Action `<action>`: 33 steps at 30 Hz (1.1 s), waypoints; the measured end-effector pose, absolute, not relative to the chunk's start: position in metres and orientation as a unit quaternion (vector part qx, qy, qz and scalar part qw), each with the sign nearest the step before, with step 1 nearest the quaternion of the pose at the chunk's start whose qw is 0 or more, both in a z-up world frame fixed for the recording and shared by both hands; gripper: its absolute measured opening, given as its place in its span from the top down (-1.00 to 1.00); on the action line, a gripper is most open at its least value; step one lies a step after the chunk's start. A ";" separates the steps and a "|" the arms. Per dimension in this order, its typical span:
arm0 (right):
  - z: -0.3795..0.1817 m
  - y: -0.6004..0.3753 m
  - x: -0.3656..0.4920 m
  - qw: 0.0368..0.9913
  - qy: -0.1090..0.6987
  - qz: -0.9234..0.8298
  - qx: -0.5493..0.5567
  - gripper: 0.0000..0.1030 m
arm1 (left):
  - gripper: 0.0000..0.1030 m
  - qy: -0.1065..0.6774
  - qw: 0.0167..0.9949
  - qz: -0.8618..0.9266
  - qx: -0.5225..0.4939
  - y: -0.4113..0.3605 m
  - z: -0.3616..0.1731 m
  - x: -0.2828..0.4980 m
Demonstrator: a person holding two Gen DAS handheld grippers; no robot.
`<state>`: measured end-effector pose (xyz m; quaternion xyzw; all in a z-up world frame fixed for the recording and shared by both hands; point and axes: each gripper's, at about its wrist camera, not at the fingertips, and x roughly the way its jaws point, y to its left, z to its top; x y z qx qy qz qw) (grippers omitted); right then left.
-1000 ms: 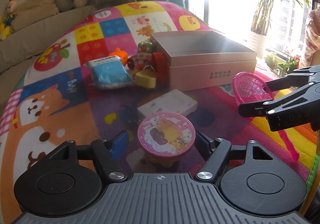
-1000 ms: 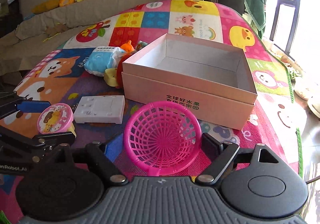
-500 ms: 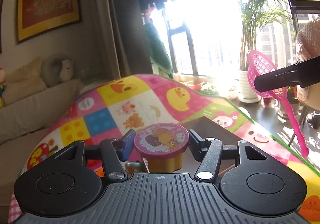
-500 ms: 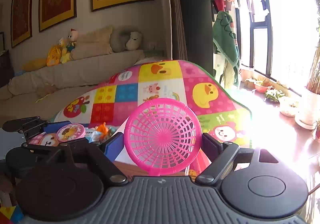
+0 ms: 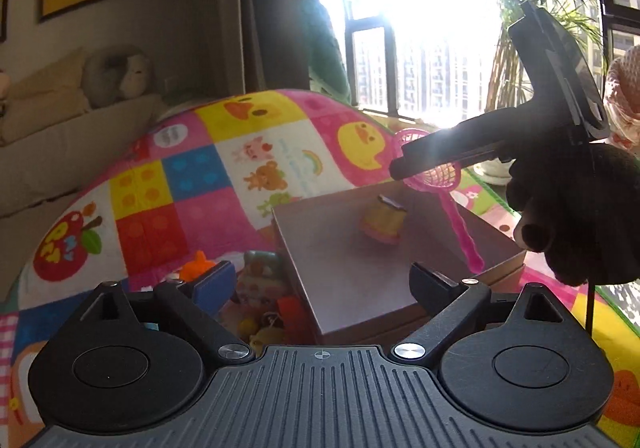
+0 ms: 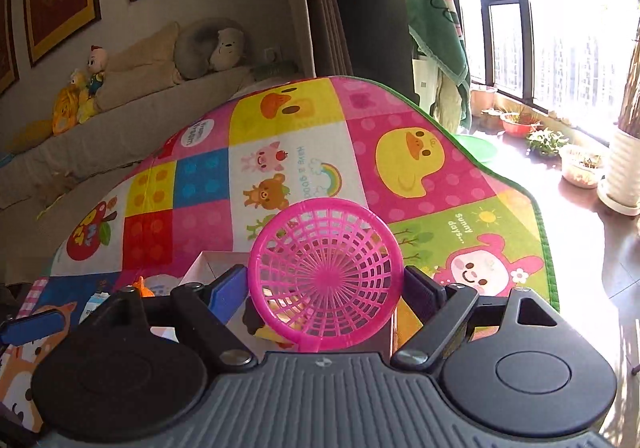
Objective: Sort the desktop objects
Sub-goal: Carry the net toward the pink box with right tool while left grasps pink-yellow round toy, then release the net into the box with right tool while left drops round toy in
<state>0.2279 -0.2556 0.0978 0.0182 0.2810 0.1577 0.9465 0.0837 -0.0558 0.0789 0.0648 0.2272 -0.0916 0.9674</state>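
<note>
My left gripper (image 5: 320,284) is open and empty above the near edge of the pink cardboard box (image 5: 352,272). The yellow pot with the pink cartoon lid (image 5: 382,221) is inside the box, tilted and blurred. My right gripper (image 6: 326,286) holds the pink plastic strainer (image 6: 324,276) between its fingers, over the box's far right side; it also shows in the left wrist view (image 5: 430,161), with the strainer's handle (image 5: 460,232) hanging down into the box.
Several small toys, among them an orange one (image 5: 196,264), lie in a heap left of the box on the colourful play mat (image 5: 200,183). A sofa with plush toys (image 6: 80,99) stands behind. Plant pots (image 6: 576,163) line the window on the right.
My left gripper opened and let go of the pink-lidded pot, which is now inside the box. Both grippers tilted back down over the box; the right one still grips the strainer.
</note>
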 end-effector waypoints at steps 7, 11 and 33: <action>0.068 -0.227 0.232 0.934 0.322 0.147 -0.048 -0.62 | -0.93 0.272 0.959 -0.066 0.046 -0.028 0.050 0.048; 0.068 -0.226 0.218 0.931 0.322 0.159 -0.066 -0.71 | -0.94 0.287 0.956 -0.051 0.033 -0.012 0.040 0.037; 0.038 -0.167 0.055 0.891 0.326 0.306 -0.080 -0.96 | -1.00 0.321 0.945 0.066 -0.022 0.055 0.023 0.004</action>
